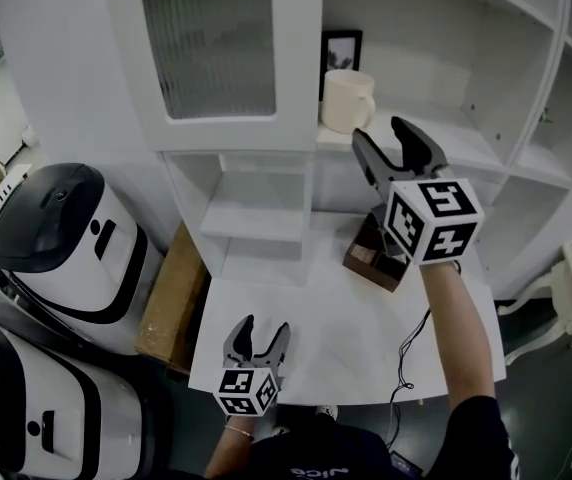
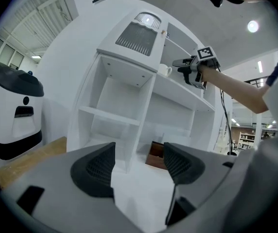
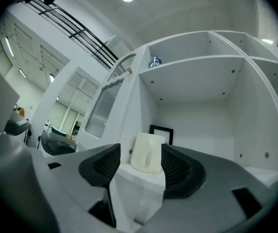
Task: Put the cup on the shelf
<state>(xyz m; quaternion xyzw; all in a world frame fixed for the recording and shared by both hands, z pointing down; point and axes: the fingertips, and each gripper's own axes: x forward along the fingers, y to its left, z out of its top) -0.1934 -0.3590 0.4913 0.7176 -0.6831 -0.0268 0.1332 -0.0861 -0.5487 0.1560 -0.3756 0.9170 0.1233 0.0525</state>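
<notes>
A cream ceramic cup (image 1: 344,98) stands upright on a shelf board (image 1: 446,130) of the white cabinet (image 1: 266,183). It sits at the board's left end, close to the front edge, with its handle turned toward the person. Behind it, a small black-framed picture (image 1: 342,46) leans at the back of the same compartment. The right gripper (image 1: 378,130) is raised to that shelf just in front of the cup. Its jaws are spread wide. Its own view shows the cup beyond and between the two pads, with neither pad pressing on it. The left gripper (image 1: 264,325) is held low over the near edge of the white tabletop (image 1: 316,308), well apart from the cup. Its jaws are also parted and have nothing between them. A dark brown wooden box (image 1: 374,256) rests on the tabletop toward its back right corner, below the right gripper. A cabinet door with a ribbed glass panel (image 1: 208,40) closes the compartment left of the cup. A rounded white machine with a black top (image 1: 56,233) stands left of the cabinet.
</notes>
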